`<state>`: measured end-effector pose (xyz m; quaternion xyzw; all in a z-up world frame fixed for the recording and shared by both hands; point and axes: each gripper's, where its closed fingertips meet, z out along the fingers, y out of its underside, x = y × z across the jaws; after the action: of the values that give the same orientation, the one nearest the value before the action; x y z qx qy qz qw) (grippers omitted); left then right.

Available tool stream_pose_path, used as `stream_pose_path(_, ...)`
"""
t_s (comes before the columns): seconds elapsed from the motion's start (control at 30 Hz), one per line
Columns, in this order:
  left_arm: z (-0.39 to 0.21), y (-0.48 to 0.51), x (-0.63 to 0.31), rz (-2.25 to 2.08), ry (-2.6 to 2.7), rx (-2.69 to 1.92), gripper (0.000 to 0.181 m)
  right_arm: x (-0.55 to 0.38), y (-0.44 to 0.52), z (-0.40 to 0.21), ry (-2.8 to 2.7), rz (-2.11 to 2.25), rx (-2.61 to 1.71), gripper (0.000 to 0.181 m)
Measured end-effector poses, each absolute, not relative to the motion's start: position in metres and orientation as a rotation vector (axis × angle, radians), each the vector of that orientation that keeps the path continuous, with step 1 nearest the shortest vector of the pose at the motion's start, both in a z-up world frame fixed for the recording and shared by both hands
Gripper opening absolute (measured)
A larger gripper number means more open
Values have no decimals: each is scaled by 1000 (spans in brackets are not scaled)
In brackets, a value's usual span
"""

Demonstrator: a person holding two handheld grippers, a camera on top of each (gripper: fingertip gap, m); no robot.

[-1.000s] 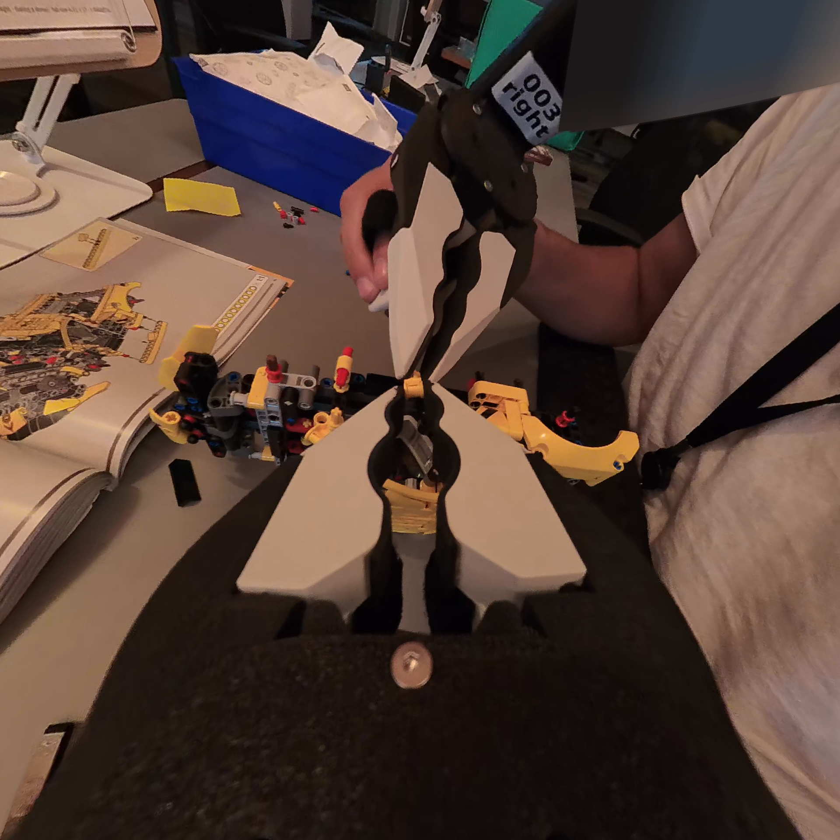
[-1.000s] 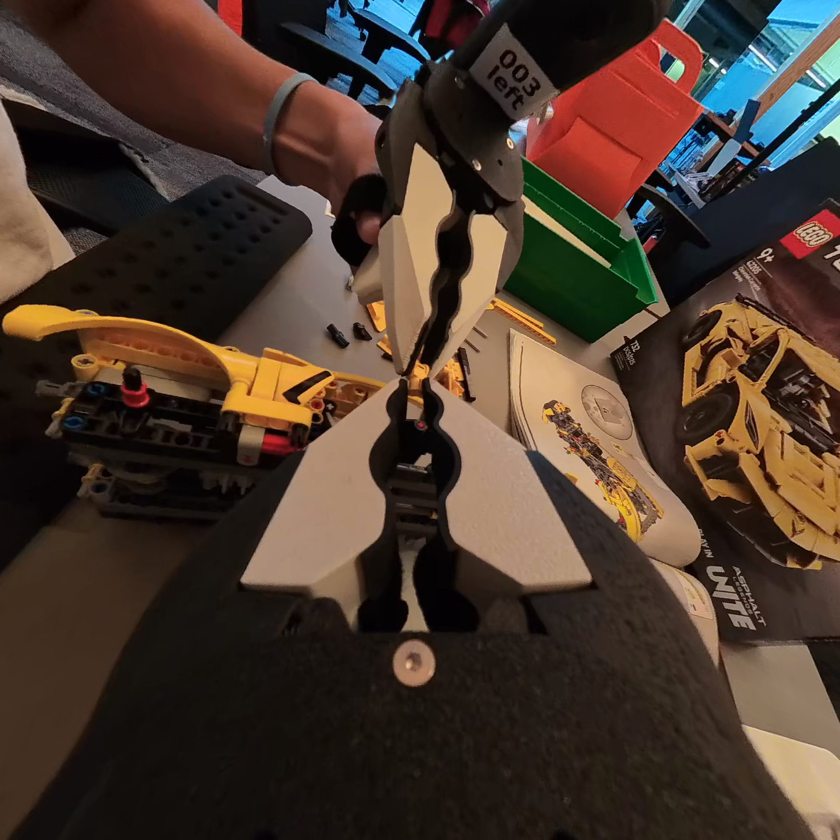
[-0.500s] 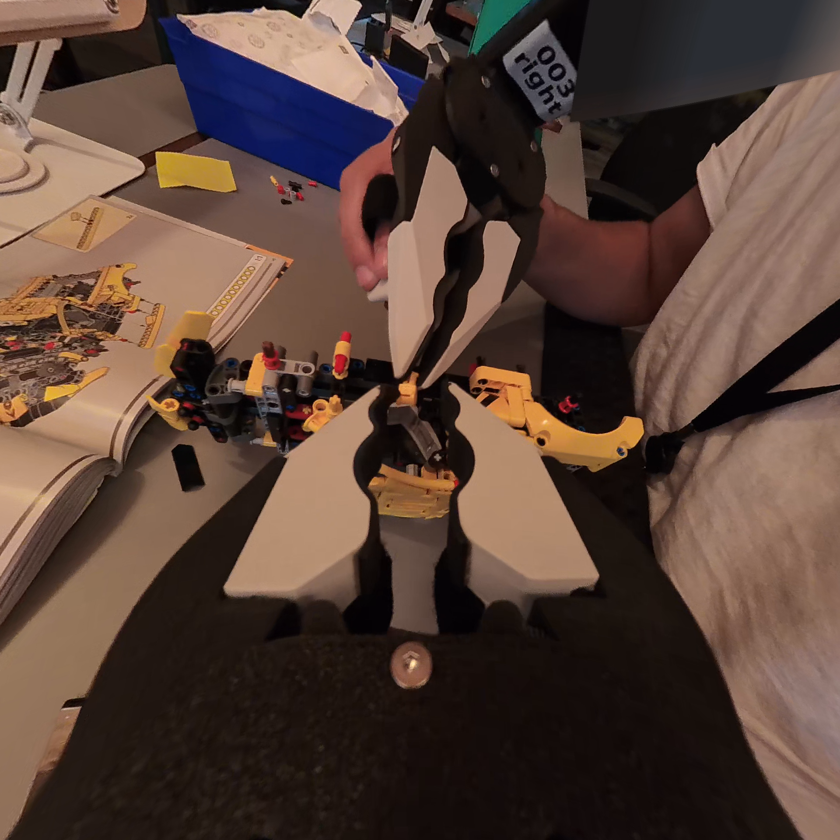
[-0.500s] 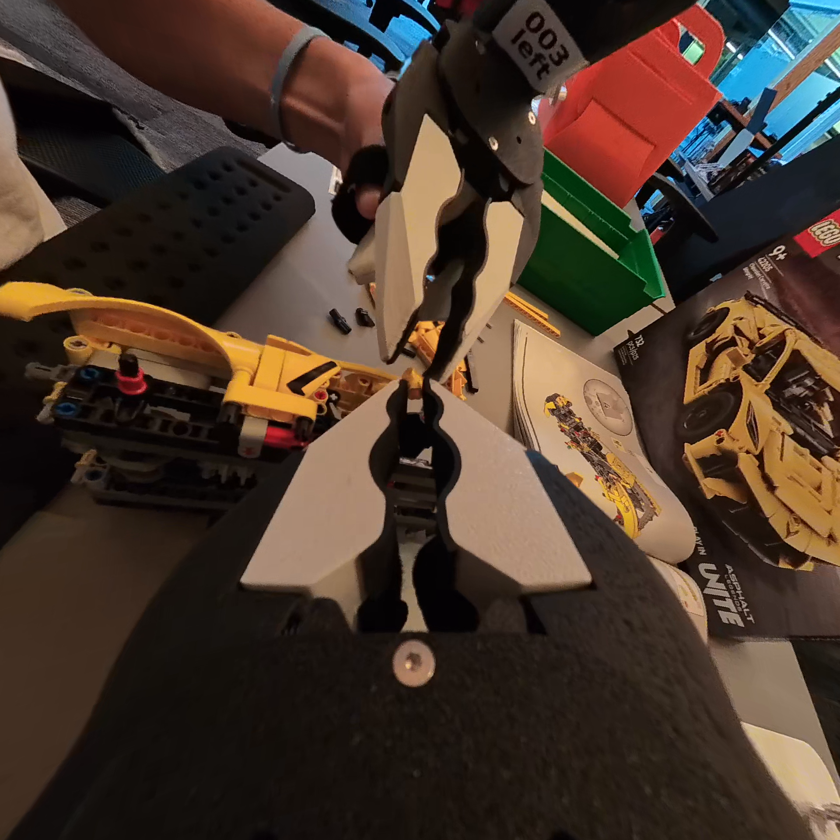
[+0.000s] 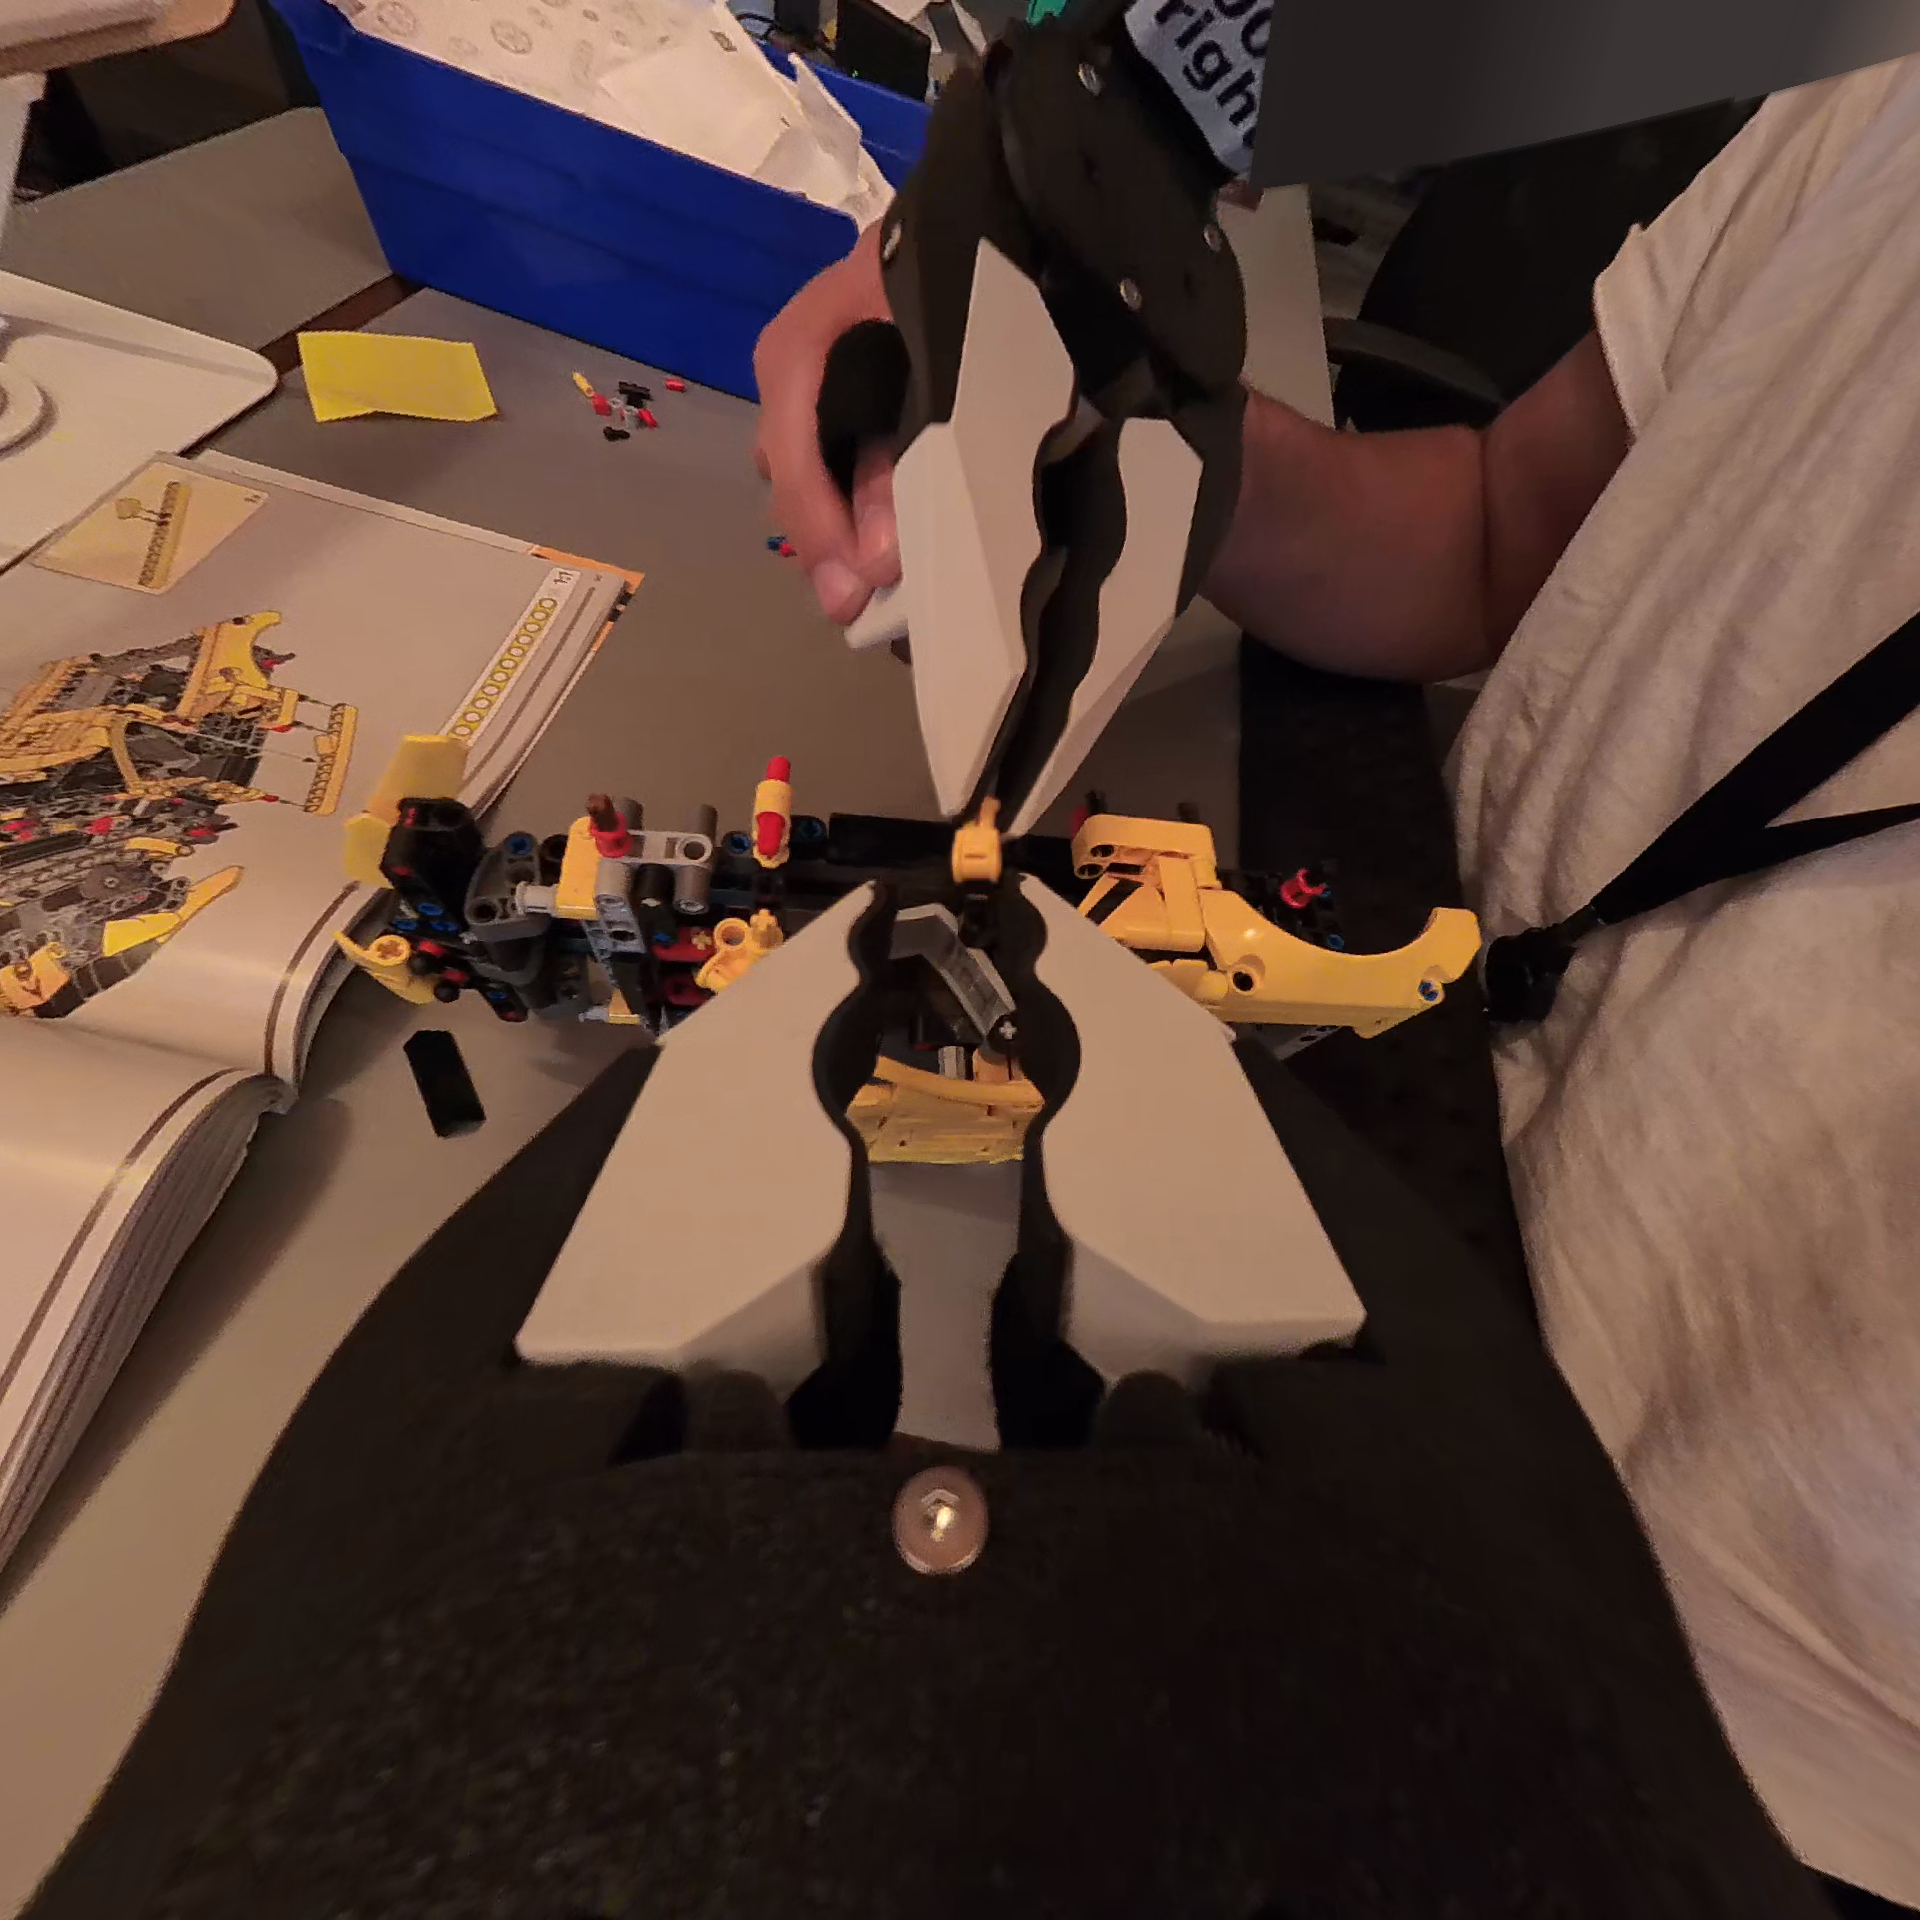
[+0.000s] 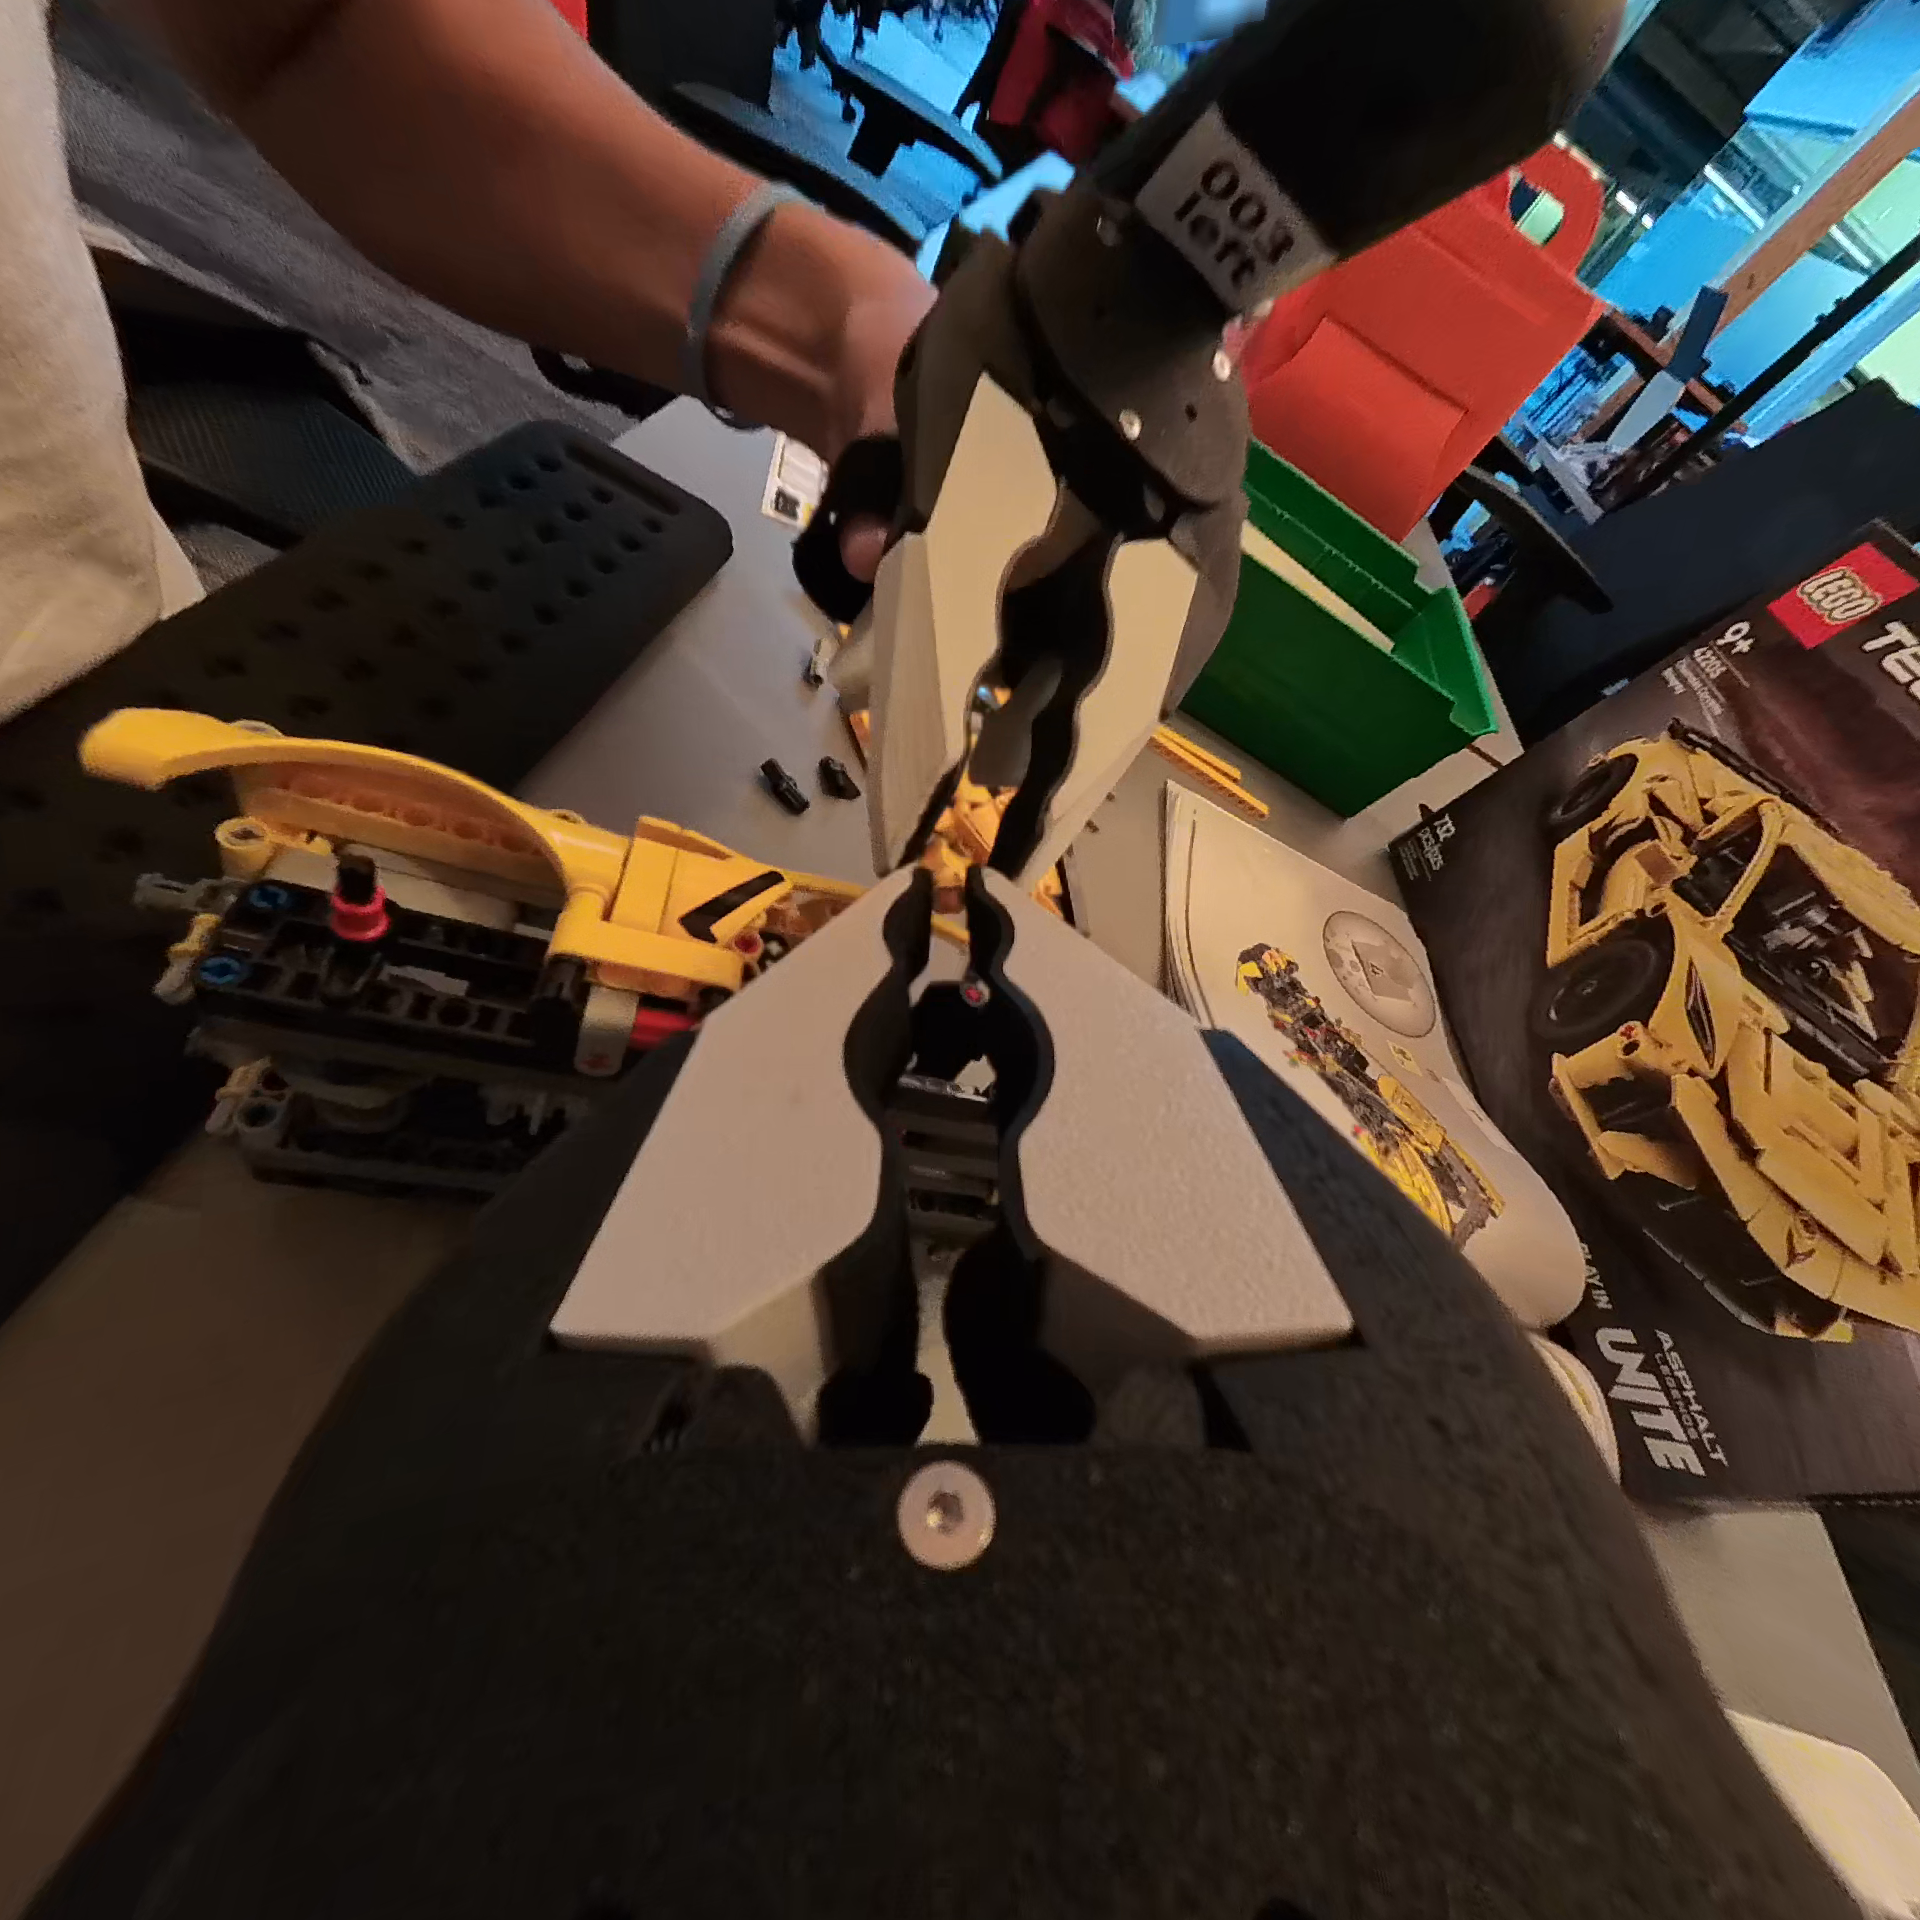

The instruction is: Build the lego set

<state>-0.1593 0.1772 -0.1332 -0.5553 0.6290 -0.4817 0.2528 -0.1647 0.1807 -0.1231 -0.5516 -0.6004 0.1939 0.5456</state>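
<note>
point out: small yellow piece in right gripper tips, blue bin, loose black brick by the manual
small yellow piece [image 5: 977, 850]: left wrist view, its middle.
blue bin [image 5: 582, 223]: left wrist view, front wall.
loose black brick [image 5: 444, 1081]: left wrist view, top face.

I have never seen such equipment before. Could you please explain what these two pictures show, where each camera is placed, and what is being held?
A person holds two hand-held grippers; each carries a camera looking along its fingers. In the left wrist view, the left gripper stands open over the half-built yellow and black lego model on the grey table. Opposite, the right gripper pinches a small yellow piece. The right wrist view faces back from that gripper. An open instruction book and a blue bin lie nearby.
</note>
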Motion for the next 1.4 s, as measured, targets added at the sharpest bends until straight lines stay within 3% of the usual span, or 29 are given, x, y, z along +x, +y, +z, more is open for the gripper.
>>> stream_pose_path(0.2,-124,173,-158,-1386,1688,-1449,7,-164,179,-125,-1421,482,-1313,5)
stream_pose_path(0.47,-127,175,-157,-1347,1714,-1452,15,-164,180,-122,-1398,511,-1303,5)
stream_pose_path(0.8,-128,180,-157,-1277,1738,-1426,7,-161,186,-124,-1345,523,-1342,6)
stream_pose_path(1.03,-135,209,-154,-920,1917,-1322,7,-136,214,-135,-1104,714,-1595,24)
stream_pose_path(1.2,-140,215,-151,-893,2058,-1327,7,-144,216,-147,-1166,696,-1586,8)
stream_pose_path(1.4,-146,213,-149,-896,2143,-1357,7,-144,216,-147,-1180,655,-1571,6)
